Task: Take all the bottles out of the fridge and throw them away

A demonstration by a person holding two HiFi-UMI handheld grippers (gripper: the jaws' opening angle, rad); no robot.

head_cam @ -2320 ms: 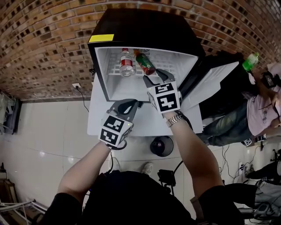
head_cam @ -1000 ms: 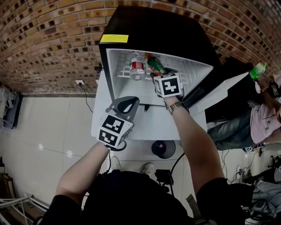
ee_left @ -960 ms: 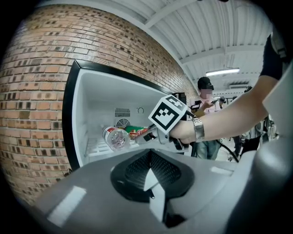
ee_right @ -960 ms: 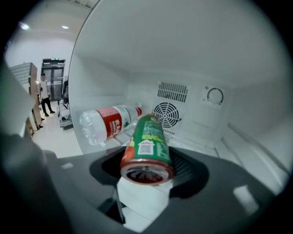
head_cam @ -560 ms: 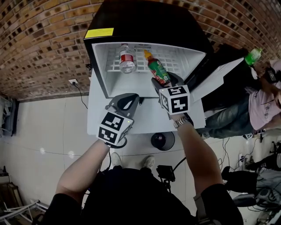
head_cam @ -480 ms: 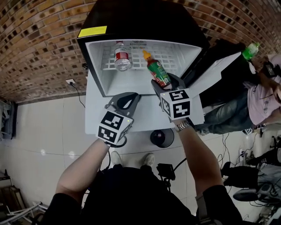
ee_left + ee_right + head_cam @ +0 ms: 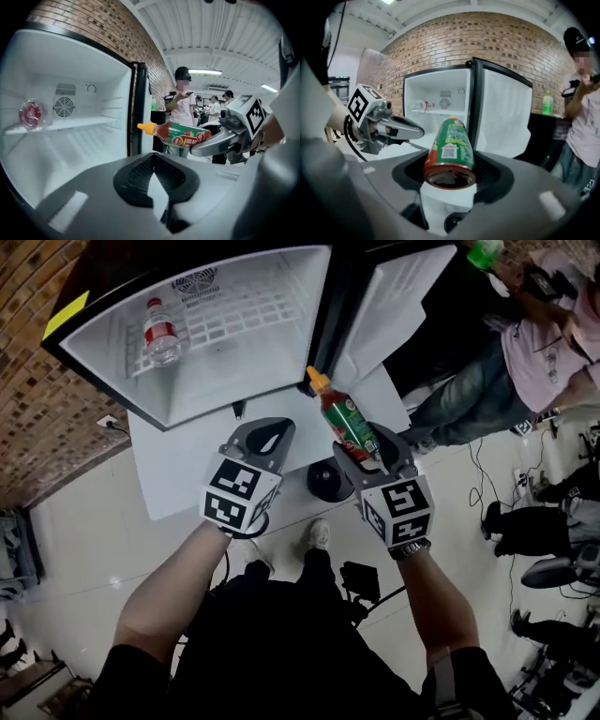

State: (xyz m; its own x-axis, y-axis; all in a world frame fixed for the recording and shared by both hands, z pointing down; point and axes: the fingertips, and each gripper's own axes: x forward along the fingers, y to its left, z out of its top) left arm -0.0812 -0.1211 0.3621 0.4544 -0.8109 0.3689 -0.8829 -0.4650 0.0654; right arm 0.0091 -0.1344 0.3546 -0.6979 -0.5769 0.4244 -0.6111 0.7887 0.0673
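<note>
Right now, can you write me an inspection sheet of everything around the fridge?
Surface: white wire shelf inside the open fridge; pale tiled floor below.
Job's things: green-labelled bottle is out of the fridge; clear bottle lies on the shelf.
Clutter: dark round object on the floor; green bottle on a black counter.
Grippers: right gripper clamps the green-labelled bottle's base; left gripper shut, empty.
Cables: black cables on the floor at right.
Surroundings: brick wall; people standing nearby.
</note>
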